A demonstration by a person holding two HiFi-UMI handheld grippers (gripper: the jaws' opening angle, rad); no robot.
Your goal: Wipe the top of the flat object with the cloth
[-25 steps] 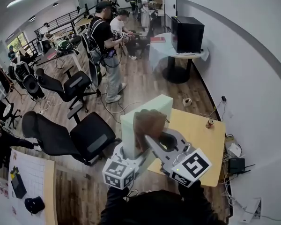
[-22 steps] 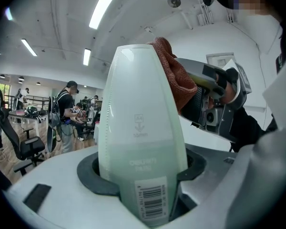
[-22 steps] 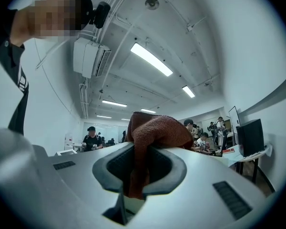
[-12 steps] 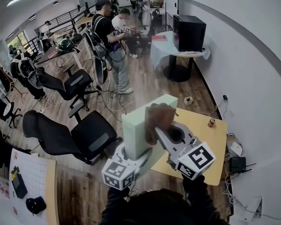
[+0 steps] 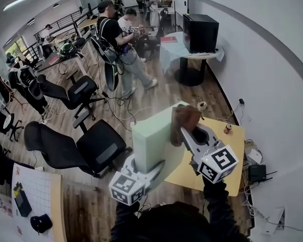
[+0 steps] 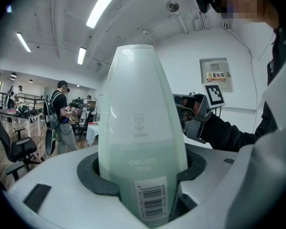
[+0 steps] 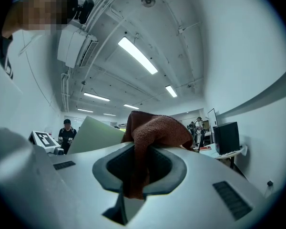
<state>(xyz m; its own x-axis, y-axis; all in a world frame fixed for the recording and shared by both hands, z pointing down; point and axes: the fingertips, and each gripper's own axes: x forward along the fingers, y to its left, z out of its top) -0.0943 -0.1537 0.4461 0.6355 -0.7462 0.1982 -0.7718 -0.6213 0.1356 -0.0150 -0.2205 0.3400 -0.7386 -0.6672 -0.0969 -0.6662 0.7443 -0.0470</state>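
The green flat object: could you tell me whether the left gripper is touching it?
Touching. The left gripper view shows the left gripper clamping the green flat object between its fingers.

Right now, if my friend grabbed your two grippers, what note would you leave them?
Left gripper: shut on the green folder, held up tilted above the yellow table.
Right gripper: shut on the brown cloth, which sits at the folder's upper right edge.
Done: can't tell how much is wiped.
Left: rub the cloth across the folder's broad face.
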